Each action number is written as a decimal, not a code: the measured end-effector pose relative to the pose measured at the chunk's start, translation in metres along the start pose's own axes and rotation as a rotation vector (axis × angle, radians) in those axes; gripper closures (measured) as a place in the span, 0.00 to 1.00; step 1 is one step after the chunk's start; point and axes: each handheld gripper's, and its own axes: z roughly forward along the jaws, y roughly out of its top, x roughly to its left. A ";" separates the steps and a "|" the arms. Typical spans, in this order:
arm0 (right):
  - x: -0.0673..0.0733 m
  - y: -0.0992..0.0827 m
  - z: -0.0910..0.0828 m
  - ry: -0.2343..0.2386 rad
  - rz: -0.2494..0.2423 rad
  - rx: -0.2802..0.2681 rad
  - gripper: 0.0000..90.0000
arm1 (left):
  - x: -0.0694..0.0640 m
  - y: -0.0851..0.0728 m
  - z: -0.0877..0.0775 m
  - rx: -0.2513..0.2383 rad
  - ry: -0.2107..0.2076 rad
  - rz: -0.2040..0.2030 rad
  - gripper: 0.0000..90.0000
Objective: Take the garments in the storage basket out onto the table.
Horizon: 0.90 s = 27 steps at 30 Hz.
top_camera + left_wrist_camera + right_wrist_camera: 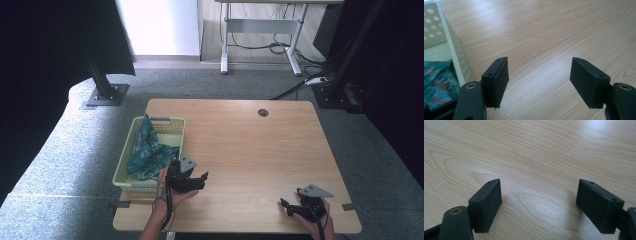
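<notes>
Teal patterned cloth [148,152] lies bunched in pale yellow perforated plastic basket [128,176] at left edge of light wooden worktop [250,145]. Nearest: right claw [285,206], jaws wide apart, empty, low over bare wood. Left claw [202,178] just beside basket, also wide open, holding nothing.

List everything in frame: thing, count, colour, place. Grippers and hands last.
Basket: 1, pale yellow-green, perforated walls, left edge of the table.
Cloth: 1, teal patterned, crumpled inside the basket, one corner poking above the far rim.
Table: 1, light wood, cable hole near the far edge.
Desk frame: 1, white, on the floor beyond the table.
Floor cables: several, black, far right.
Left gripper: 1, black, jaws open, beside the basket's near right corner.
Right gripper: 1, black, jaws open, near right of the table.
Hands: 2, one on each gripper.
</notes>
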 end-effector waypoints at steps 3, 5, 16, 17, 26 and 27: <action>0.000 0.000 0.000 0.000 0.000 0.000 0.22 | 0.003 0.000 0.000 -0.001 -0.001 -0.009 0.35; 0.000 0.000 0.000 -0.001 0.000 0.000 0.22 | 0.006 0.000 0.000 0.002 -0.010 -0.017 0.35; 0.000 0.000 0.000 -0.002 0.002 -0.002 0.22 | 0.016 0.000 -0.002 0.014 0.012 -0.029 0.34; 0.000 0.000 0.000 -0.002 0.002 -0.002 0.22 | 0.017 -0.001 -0.002 0.015 0.016 -0.030 0.34; 0.001 -0.001 0.000 -0.004 0.004 -0.004 0.22 | 0.031 -0.005 -0.007 0.000 0.051 -0.059 0.34; 0.001 -0.001 0.000 -0.004 0.004 -0.005 0.22 | 0.032 -0.005 -0.007 0.002 0.053 -0.059 0.34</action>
